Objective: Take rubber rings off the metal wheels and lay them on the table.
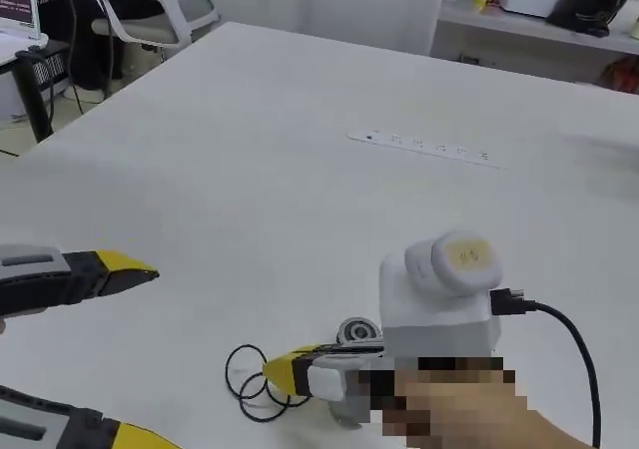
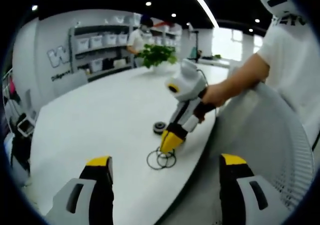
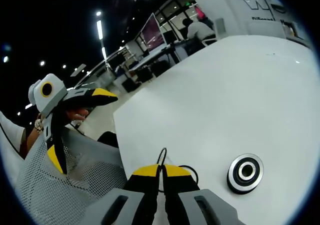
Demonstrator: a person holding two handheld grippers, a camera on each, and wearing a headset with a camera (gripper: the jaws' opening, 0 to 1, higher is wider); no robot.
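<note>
The right gripper (image 1: 285, 369) rests low on the white table (image 1: 300, 170), its jaws pressed together on the thin black rubber rings (image 1: 248, 381), one strand rising between the tips in the right gripper view. The loose loops lie flat on the table at about 7 o'clock from the metal wheel (image 1: 357, 329), which sits just beside the gripper. The left gripper (image 1: 145, 354) hovers at 9 o'clock, its jaws spread wide, holding nothing.

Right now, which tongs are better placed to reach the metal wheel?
Right: the right tongs are shut on the rubber rings beside the metal wheel; the left tongs hang open, farther off.
</note>
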